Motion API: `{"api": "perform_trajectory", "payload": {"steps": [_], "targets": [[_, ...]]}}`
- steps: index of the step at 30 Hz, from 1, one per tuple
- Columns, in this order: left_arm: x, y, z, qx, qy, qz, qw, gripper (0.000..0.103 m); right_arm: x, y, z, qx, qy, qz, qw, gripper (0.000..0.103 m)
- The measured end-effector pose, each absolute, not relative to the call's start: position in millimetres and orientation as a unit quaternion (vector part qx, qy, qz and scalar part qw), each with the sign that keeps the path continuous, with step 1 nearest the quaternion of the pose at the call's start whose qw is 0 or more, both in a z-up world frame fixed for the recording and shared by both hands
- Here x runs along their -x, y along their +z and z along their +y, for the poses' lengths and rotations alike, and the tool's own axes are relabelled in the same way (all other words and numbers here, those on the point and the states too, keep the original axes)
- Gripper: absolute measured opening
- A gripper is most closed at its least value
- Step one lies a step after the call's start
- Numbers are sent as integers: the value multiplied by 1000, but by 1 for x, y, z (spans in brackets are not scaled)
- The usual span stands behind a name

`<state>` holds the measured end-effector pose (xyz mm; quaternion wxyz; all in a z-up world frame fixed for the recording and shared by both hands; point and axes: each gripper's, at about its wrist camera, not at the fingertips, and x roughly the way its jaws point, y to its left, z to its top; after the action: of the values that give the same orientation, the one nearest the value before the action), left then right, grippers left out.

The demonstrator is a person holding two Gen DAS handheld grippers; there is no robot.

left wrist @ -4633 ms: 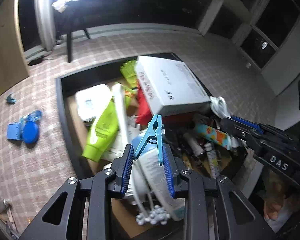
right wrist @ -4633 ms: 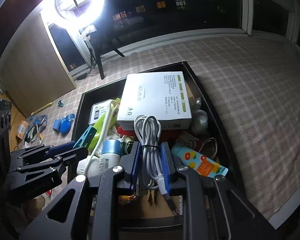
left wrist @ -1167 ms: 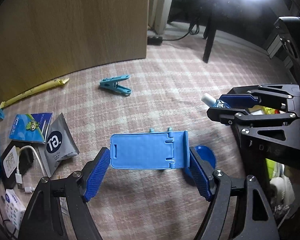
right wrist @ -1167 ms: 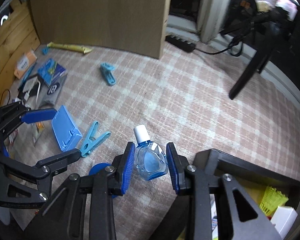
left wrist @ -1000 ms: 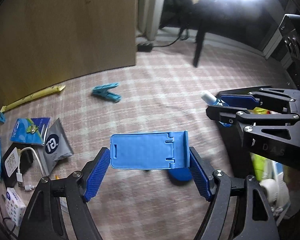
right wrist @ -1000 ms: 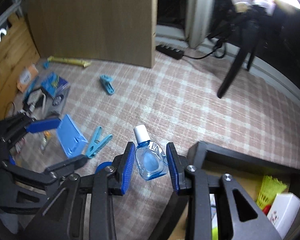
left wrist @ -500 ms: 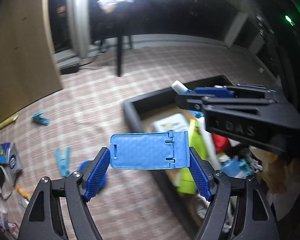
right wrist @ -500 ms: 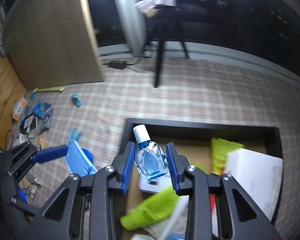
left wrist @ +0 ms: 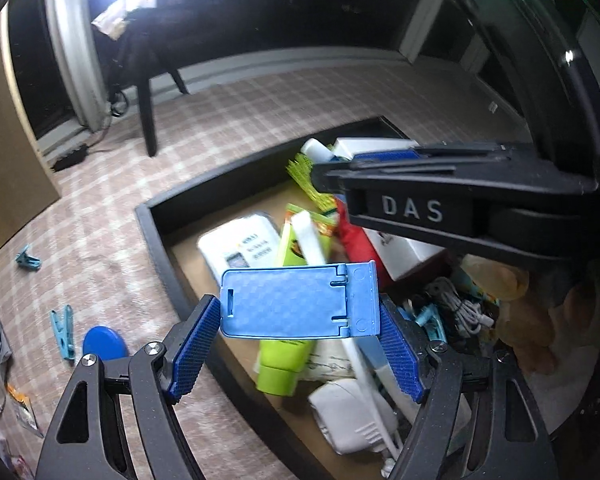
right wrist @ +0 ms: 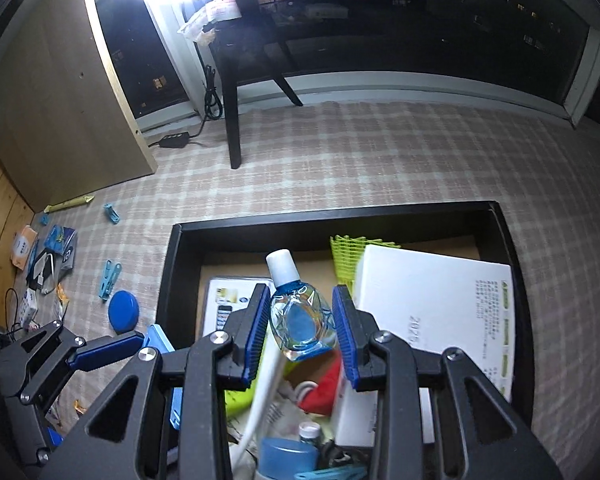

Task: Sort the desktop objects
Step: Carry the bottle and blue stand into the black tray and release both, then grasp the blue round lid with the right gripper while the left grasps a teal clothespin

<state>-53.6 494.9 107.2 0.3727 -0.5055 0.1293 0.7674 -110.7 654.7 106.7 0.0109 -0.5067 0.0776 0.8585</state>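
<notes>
Since a second ago you have swung both hands away from the scattered items on the checked cloth and brought them over the black tray (right wrist: pixel 168 280), which now fills the lower part of both views. Your left gripper (left wrist: pixel 300 344) is clamped on the blue plastic stand (left wrist: pixel 300 300), its pads pressing the two short ends so the flat piece sits crosswise between them, above the tray's near-left wall. Your right gripper (right wrist: pixel 302 332) grips the small clear bottle (right wrist: pixel 300 320) with blue liquid and a white cap; the cap points up and away from you, and the bottle hangs over the tray's interior. Below it you can see the white box (right wrist: pixel 432 312) on the right side of the tray, a yellow-green mesh piece (right wrist: pixel 348 256) behind it, a green tube (left wrist: pixel 284 356), a red item and white cables, all piled together. Outside the tray, on the cloth (right wrist: pixel 380 152) to its left, lie a blue round lid (right wrist: pixel 124 312) and a light blue clothespin (right wrist: pixel 110 274) just beside it, with another clothespin (right wrist: pixel 111 213) farther back and small packets (right wrist: pixel 60 240) near the wooden floor edge.
</notes>
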Motion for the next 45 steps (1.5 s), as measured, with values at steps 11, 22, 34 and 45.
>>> {"api": "perform_trajectory", "payload": {"steps": [11, 22, 34, 45], "targets": [[59, 113, 483, 501, 779, 126, 354, 76, 104, 116, 657, 499, 863, 79, 15, 42], [94, 110, 422, 506, 805, 102, 291, 75, 95, 123, 614, 489, 869, 79, -11, 42], [143, 82, 329, 539, 814, 46, 212, 73, 104, 112, 532, 496, 865, 46, -58, 42], [172, 48, 312, 565, 804, 38, 180, 73, 118, 78, 479, 527, 845, 18, -91, 45]]}}
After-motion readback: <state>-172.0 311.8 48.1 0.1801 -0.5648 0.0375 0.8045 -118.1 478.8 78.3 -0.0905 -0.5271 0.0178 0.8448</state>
